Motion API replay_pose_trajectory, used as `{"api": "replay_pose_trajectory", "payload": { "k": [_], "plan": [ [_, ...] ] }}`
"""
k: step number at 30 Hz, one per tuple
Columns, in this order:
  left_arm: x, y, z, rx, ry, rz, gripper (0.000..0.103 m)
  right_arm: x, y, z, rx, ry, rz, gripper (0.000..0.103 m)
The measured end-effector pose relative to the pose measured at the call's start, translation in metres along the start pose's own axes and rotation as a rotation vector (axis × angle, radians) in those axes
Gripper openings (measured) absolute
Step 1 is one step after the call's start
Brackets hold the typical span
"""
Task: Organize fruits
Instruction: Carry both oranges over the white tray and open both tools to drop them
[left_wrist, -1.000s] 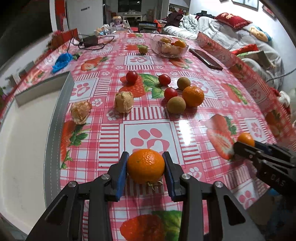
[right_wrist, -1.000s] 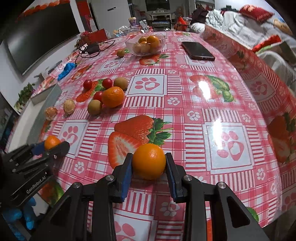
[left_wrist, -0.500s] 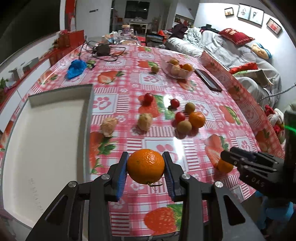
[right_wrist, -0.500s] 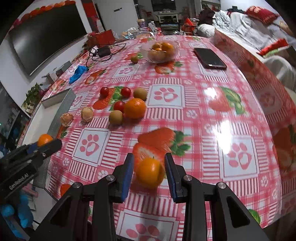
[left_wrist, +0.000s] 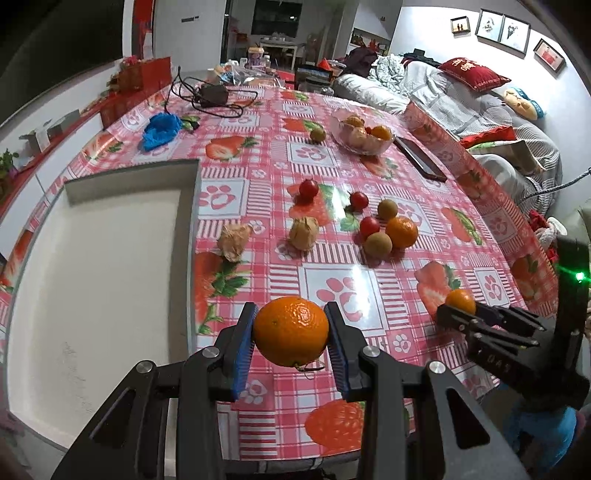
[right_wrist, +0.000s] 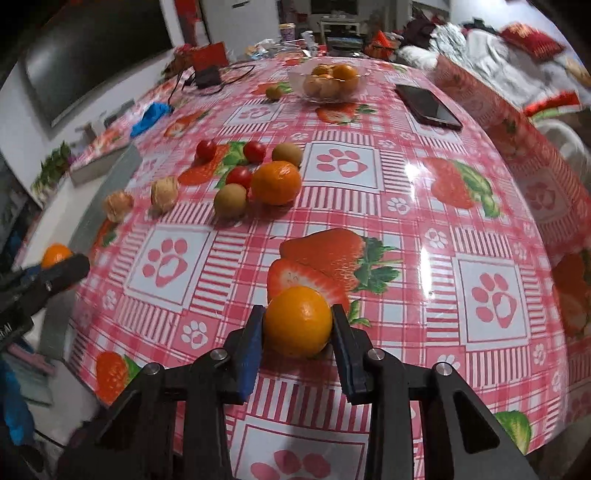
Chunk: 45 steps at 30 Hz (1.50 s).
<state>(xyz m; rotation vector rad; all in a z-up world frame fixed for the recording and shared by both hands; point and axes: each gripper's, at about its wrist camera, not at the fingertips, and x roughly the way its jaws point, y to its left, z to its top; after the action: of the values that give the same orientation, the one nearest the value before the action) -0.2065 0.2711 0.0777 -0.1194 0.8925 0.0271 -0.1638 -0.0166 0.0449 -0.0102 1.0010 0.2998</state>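
Note:
My left gripper (left_wrist: 291, 314) is shut on a large orange (left_wrist: 291, 330), held above the table's near edge beside the white tray (left_wrist: 103, 258). My right gripper (right_wrist: 298, 317) is shut on a smaller orange (right_wrist: 297, 321) over a printed strawberry. Each gripper shows in the other's view: the right gripper (left_wrist: 458, 314) with its orange (left_wrist: 460, 301), the left gripper (right_wrist: 55, 273) with its orange (right_wrist: 55, 254). Mid-table lie another orange (left_wrist: 402, 231), two brown round fruits (left_wrist: 378, 244), three cherry tomatoes (left_wrist: 369, 226) and two papery husked fruits (left_wrist: 304, 232).
A glass bowl (left_wrist: 364, 133) of fruit stands at the far side with a small green fruit (left_wrist: 317, 135) beside it. A dark phone (left_wrist: 421, 158) lies to its right. A blue glove (left_wrist: 160, 125) and a black charger with cables (left_wrist: 212, 94) lie at the far left. A sofa stands beyond the table.
My left gripper has risen and drawn back with its orange, so much more of the white tray shows. The right gripper keeps its orange and has barely shifted.

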Motion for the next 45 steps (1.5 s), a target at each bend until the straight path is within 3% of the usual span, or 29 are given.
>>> {"api": "replay_pose_trajectory", "payload": {
  "k": [8, 17, 27, 36, 37, 39, 41, 45],
  "plan": [
    [-0.016, 0.032, 0.016, -0.033, -0.032, 0.037, 0.040, -0.018, 0.020, 0.023, -0.045, -0.030, 0.053, 0.036],
    [-0.037, 0.102, 0.037, -0.111, -0.076, 0.156, 0.040, -0.021, 0.087, 0.066, -0.158, -0.042, 0.164, 0.036],
    [-0.024, 0.152, 0.029, -0.162, -0.024, 0.203, 0.040, 0.005, 0.187, 0.092, -0.314, 0.007, 0.278, 0.036],
    [-0.001, 0.167, 0.012, -0.171, 0.041, 0.221, 0.040, 0.046, 0.234, 0.094, -0.358, 0.098, 0.313, 0.036],
    [-0.001, 0.167, 0.012, -0.169, 0.039, 0.222, 0.041, 0.048, 0.236, 0.094, -0.358, 0.102, 0.314, 0.036],
    [-0.001, 0.169, 0.011, -0.165, 0.034, 0.226, 0.053, 0.057, 0.241, 0.096, -0.358, 0.111, 0.309, 0.036],
    [-0.002, 0.171, 0.010, -0.172, 0.023, 0.233, 0.076, 0.064, 0.244, 0.098, -0.356, 0.121, 0.304, 0.036],
    [0.001, 0.177, 0.010, -0.190, 0.021, 0.227, 0.078, 0.075, 0.245, 0.099, -0.342, 0.152, 0.307, 0.040]
  ]
}}
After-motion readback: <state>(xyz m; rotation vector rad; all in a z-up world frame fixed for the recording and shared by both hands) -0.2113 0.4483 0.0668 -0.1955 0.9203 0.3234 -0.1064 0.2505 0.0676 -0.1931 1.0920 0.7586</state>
